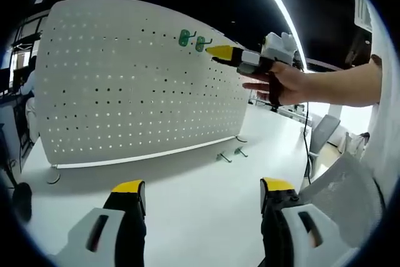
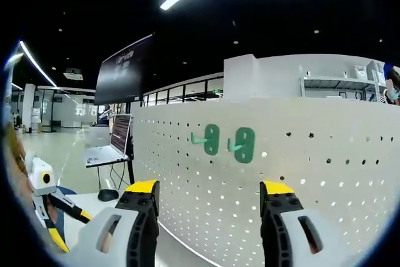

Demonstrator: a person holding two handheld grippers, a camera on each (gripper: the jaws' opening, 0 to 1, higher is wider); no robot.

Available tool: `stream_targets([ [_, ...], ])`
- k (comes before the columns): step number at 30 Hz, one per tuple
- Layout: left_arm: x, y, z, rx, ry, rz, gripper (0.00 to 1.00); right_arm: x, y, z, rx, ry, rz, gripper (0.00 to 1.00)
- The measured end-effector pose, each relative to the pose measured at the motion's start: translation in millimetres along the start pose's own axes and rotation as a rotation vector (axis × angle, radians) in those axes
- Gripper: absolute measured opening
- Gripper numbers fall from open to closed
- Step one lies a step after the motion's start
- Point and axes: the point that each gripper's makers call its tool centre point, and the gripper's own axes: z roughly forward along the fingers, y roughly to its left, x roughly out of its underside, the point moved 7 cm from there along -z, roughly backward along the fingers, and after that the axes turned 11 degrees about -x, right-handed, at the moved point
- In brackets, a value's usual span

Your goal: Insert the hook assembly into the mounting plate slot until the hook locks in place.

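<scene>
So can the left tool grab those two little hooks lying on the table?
Probably yes. The left tool is open, and the table between it and the two loose hooks looks bare, with nothing blocking.

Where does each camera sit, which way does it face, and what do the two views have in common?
Left gripper view: rides on the left gripper, low over the white table, facing the pegboard; the person's hand holds the right gripper near the green hooks.
Right gripper view: rides on the right gripper, close to the pegboard, facing the green hooks; the left gripper shows at lower left.
Shared: pegboard and both mounted green hooks.
</scene>
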Motion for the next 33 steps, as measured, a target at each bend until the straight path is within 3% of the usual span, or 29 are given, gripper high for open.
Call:
stream_targets([
  [12,0.1,-0.2,0.9,0.002,0.003,0.006,0.77,40.5,14.7,-49.2,-0.002,0.086,0.036,0.65],
  [33,-0.6,-1.6,0.2,0.005,0.007,0.013,0.77,82.7,32.5,-110.4,0.02,0.178,0.099,0.68],
])
